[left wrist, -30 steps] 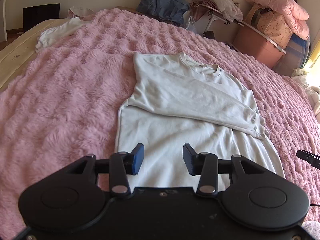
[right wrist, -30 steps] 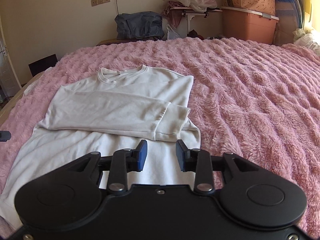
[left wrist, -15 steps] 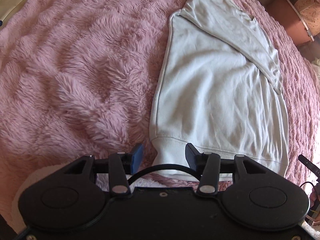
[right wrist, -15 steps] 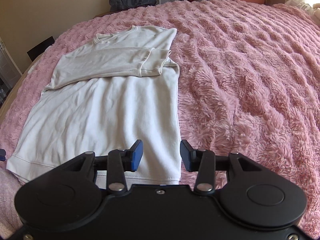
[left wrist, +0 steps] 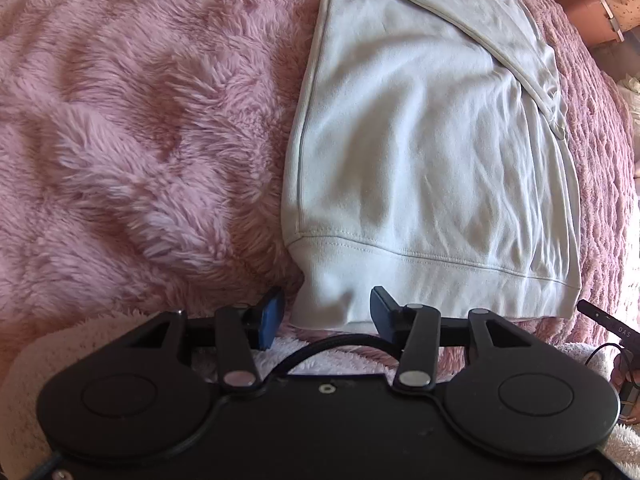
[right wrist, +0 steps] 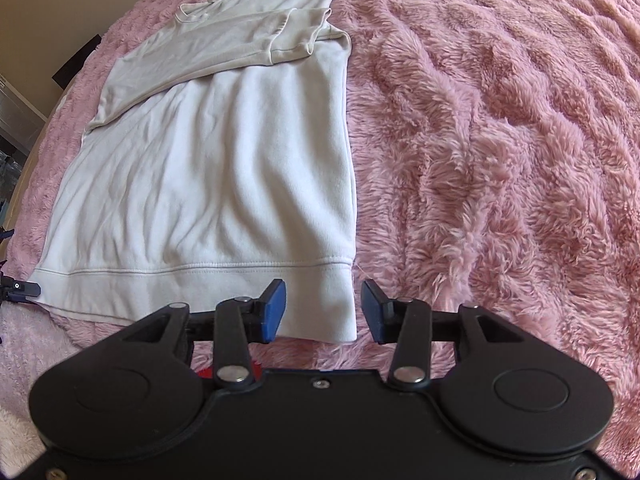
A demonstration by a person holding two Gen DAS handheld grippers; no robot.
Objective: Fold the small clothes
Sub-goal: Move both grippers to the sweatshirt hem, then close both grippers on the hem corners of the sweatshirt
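A pale grey-white sweatshirt [left wrist: 420, 160] lies flat on the pink furry blanket [left wrist: 140, 120], one sleeve [right wrist: 224, 52] folded across its chest. My left gripper [left wrist: 326, 308] points steeply down at the near left hem corner [left wrist: 320, 280]. That corner sits between its blue pads, which are closing but do not press it. My right gripper [right wrist: 323, 306] is open over the near right hem corner [right wrist: 336, 312] of the sweatshirt [right wrist: 220, 180], which lies between its fingers, untouched. Each gripper shows at the edge of the other's view: the right gripper [left wrist: 604, 322], the left gripper [right wrist: 20, 288].
The pink blanket [right wrist: 500, 160] spreads wide to the right of the sweatshirt. Pale fleecy fabric [left wrist: 120, 332] lies at the near edge under the left gripper. A brown storage box [left wrist: 592, 8] stands beyond the far right corner, and a dark panel [right wrist: 76, 64] stands at the far left.
Both grippers dropped and tipped downward, from looking across the room to hovering over the sweatshirt's near hem corners. The sweatshirt itself has not moved.
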